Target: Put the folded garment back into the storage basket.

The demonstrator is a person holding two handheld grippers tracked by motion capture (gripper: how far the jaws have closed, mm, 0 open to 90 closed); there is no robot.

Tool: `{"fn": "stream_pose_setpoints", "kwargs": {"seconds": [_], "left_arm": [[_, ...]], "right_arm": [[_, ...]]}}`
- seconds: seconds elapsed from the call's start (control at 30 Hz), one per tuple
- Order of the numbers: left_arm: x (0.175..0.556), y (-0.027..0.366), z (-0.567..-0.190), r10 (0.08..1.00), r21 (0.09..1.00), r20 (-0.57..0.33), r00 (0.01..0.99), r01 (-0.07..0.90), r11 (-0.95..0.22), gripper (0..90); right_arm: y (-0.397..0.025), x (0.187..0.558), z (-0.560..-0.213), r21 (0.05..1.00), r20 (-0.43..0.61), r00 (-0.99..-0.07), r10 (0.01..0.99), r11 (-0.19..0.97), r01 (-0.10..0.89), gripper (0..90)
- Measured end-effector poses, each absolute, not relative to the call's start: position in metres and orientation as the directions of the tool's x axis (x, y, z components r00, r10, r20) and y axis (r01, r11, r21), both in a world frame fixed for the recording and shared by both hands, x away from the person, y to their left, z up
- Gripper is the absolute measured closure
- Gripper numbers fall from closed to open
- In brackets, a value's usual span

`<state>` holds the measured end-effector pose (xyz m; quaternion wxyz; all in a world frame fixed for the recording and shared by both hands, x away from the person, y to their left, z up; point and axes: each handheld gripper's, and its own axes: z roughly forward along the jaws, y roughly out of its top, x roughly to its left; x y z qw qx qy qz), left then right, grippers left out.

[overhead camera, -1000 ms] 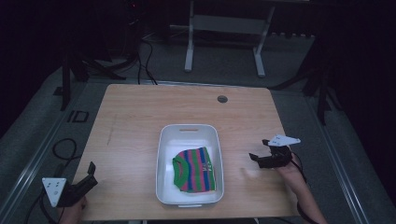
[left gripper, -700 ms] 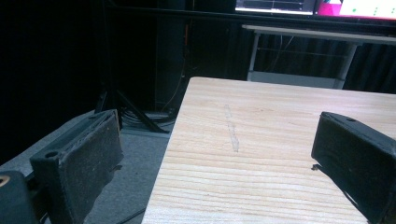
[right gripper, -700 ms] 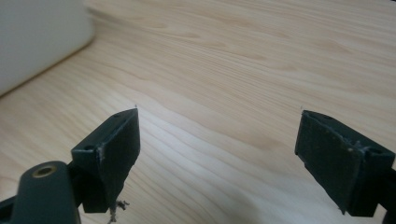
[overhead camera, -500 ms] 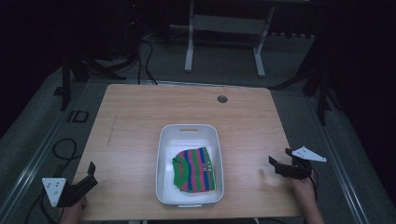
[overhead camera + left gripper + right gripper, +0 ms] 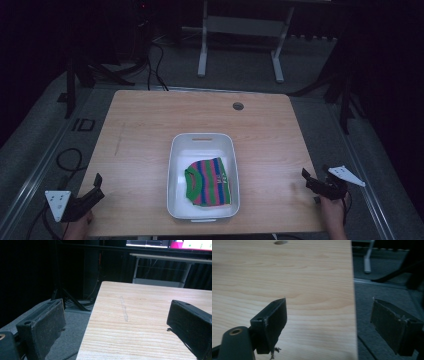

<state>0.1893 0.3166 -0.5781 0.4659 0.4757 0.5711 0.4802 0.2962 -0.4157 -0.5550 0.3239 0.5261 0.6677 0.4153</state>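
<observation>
A white tub (image 5: 202, 143) stands at the middle of the wooden table (image 5: 150, 125), toward the near side. Inside it lies a folded garment (image 5: 210, 181) striped green, pink and blue. My left gripper (image 5: 96, 186) rests at the table's near left corner, open and empty. In the left gripper view its jaws stand wide over the table's left edge (image 5: 91, 315). My right gripper (image 5: 312, 181) sits at the near right edge, open with nothing between its fingers. The right gripper view has its jaws astride the table's right edge (image 5: 352, 290).
A round cable hole (image 5: 238, 106) is set into the table's far side. A white metal stand (image 5: 240, 30) and black tripod legs (image 5: 85, 75) stand on the grey floor beyond the table. Cables (image 5: 65, 160) lie on the floor at the left.
My right gripper has drawn back from beside the tub toward the table's near right edge. The left gripper has stayed put.
</observation>
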Motion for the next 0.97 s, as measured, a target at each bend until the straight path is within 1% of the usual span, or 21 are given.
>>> {"fn": "stream_pose_setpoints", "kwargs": {"seconds": [0.27, 0.37, 0.53, 0.6, 0.77, 0.97], "left_arm": [[0.1893, 0.3165, -0.5782, 0.991, 0.992, -0.075, -0.112, 0.095, 0.085, 2.2], [0.1892, 0.3164, -0.5781, 0.991, 0.992, -0.074, -0.112, 0.096, 0.085, 2.2], [0.1891, 0.3164, -0.5782, 0.991, 0.992, -0.074, -0.110, 0.094, 0.084, 2.2], [0.1891, 0.3164, -0.5782, 0.991, 0.992, -0.073, -0.109, 0.096, 0.084, 2.2], [0.1890, 0.3165, -0.5782, 0.992, 0.992, -0.072, -0.107, 0.096, 0.083, 2.2], [0.1890, 0.3164, -0.5782, 0.992, 0.992, -0.071, -0.107, 0.096, 0.082, 2.2]], "right_arm": [[-0.4210, 0.2866, -0.5588, 0.915, -0.011, -0.159, 0.987, 0.074, 0.397, 14.0], [-0.4224, 0.2871, -0.5589, 0.913, 0.002, -0.142, 0.990, 0.056, 0.404, 14.0], [-0.4222, 0.2877, -0.5590, 0.908, -0.019, -0.098, 0.995, 0.058, 0.414, 14.0], [-0.4231, 0.2883, -0.5590, 0.905, -0.012, -0.080, 0.997, 0.044, 0.424, 14.0], [-0.4251, 0.2891, -0.5589, 0.902, 0.011, -0.060, 0.998, 0.016, 0.432, 14.0], [-0.4238, 0.2901, -0.5590, 0.897, -0.004, -0.070, 0.998, 0.034, 0.440, 14.0]]}}
